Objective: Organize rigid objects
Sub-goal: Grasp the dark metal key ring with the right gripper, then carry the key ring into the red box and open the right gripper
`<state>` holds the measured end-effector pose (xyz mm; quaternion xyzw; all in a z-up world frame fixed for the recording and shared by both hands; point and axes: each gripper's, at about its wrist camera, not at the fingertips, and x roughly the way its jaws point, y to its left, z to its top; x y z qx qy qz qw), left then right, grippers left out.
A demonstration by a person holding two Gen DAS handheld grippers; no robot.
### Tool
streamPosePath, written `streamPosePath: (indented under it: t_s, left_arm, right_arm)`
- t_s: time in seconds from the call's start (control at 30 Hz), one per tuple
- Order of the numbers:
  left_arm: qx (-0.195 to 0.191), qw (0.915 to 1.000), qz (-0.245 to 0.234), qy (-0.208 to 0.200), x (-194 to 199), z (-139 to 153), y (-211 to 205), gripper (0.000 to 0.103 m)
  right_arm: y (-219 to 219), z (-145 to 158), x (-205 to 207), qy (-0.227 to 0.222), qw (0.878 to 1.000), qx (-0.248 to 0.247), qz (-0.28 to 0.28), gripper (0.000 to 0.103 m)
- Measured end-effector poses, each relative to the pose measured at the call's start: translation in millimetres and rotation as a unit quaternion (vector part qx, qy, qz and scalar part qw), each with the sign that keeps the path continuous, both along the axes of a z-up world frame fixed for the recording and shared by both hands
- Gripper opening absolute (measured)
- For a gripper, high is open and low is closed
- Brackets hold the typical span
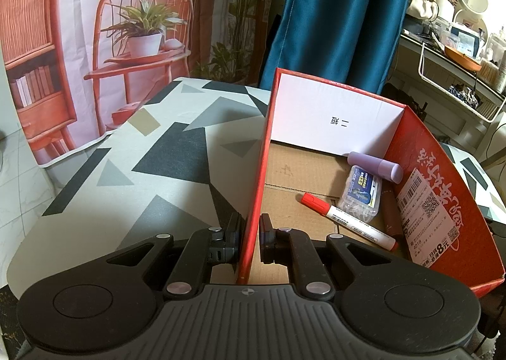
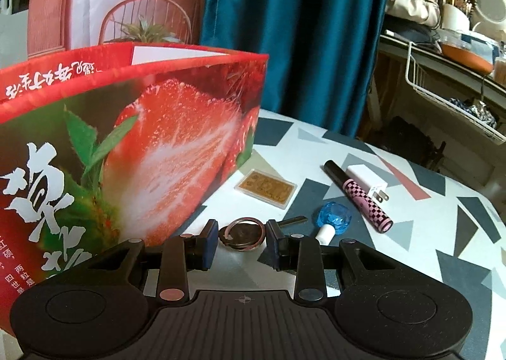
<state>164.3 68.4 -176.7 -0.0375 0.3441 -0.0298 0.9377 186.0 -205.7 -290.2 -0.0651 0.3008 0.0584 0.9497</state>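
Cardboard wall runs straight up the centre of your left wrist view: the left gripper (image 1: 251,241) straddles the near side wall of the red printed cardboard box (image 1: 257,170), one pad outside, one inside, pressed close against it on both sides. Inside the box, right of centre in the frame, lie a red-capped white marker pen (image 1: 348,217), a small clear plastic case with a blue label (image 1: 360,194) and a lilac cylindrical tube (image 1: 376,164), the case touching both the marker and the tube. A white sheet on the far inner wall carries two printed characters, seen upside down. On the right wall you can read a barcode label, a QR code and "8元"; the smaller print is too fine to make out. The geometric grey, black and white tablecloth (image 1: 151,151) fills the left half.

Your right wrist view shows the right gripper (image 2: 243,241) spread, a metal key ring with a dark key (image 2: 242,233) lying on the cloth between its tips; the key blade pokes out past the right pad. The box's strawberry-printed outer face fills the left. At mid-right lie a flat gold card in a clear sleeve (image 2: 265,187), a blue faceted knob on a white stem (image 2: 332,219), a pink-and-black checked tube with a black cap (image 2: 360,195) and a white plug adapter (image 2: 368,181), touching the tube. Large white calligraphy on the box is cut off at the left edge.
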Motion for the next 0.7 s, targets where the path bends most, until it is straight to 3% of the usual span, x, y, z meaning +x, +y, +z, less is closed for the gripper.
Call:
streamPosePath:
  t_s: [0.3, 0.7]
  left_arm:
    - [0.001, 1.0, 0.0, 0.0, 0, 0, -1, 0.012]
    - [-0.004, 1.0, 0.001, 0.001, 0, 1, 0, 0.012]
  right_arm:
    - [-3, 9, -4, -0.006, 1.0, -0.005, -0.001, 0.03]
    - [-3, 85, 9, -0.094, 0.995, 0.007, 0.038, 0.03]
